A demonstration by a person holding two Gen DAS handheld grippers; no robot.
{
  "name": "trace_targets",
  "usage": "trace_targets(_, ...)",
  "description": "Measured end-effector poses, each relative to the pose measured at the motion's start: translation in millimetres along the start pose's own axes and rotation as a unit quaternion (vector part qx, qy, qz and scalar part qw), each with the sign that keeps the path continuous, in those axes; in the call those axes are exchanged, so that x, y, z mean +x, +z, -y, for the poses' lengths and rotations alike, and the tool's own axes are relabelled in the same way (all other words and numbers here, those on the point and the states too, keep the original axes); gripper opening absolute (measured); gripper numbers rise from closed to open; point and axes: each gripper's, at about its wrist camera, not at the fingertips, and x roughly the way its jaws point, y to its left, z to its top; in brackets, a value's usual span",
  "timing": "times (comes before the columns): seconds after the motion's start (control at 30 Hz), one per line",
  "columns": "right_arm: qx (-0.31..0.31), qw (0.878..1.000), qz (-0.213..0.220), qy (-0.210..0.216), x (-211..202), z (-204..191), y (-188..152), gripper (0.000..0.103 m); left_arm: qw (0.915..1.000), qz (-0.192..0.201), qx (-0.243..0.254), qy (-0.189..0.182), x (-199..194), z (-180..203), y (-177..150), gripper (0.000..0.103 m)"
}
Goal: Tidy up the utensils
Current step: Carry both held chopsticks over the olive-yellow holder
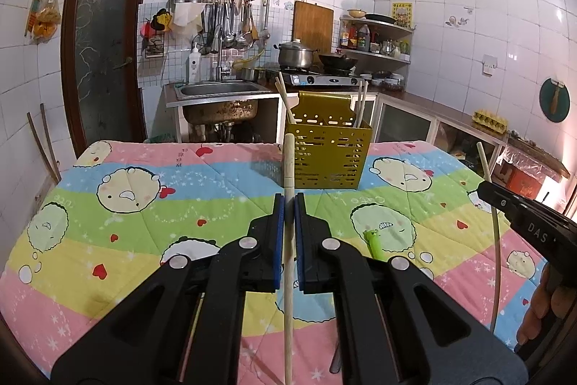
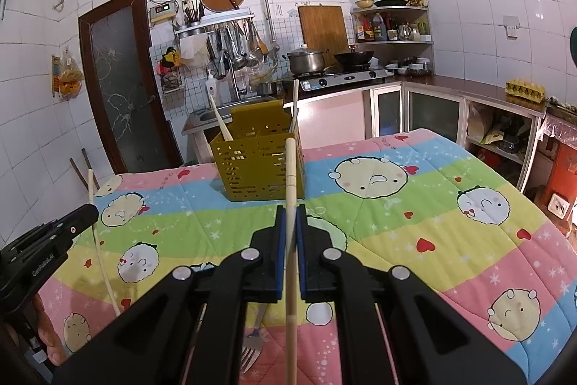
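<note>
Nearest, a silver metal fork [image 2: 251, 354] lies on the cartoon-print quilted desk [image 1: 144, 204]. Above it, the left gripper [image 1: 289, 204] is clenched on a pale wooden chopstick [image 1: 288, 276], and the right gripper [image 2: 291, 215] is likewise clamped on its own pale wooden chopstick [image 2: 290, 276]. Farther off stands the yellow perforated plastic utensil holder [image 1: 326, 157], chopsticks already leaning inside. To finish well, I judge each stick should be carried over an open compartment, tipped steeper, then let go only once its lower end is inside.
</note>
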Motion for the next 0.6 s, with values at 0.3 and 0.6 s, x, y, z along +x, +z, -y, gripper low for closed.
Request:
trace_targets(0.3, -0.002, 1.0, 0.013, 0.006, -1, -3, 14, 0.006, 0.9999, 0.014, 0.005, -0.006, -3, 6, 20, 0.004)
trace_targets(0.6, -0.002, 0.999, 0.04, 0.011, 9, -8, 48, 0.006, 0.9991, 0.039, 0.009, -0.014, 3, 12, 65, 0.004)
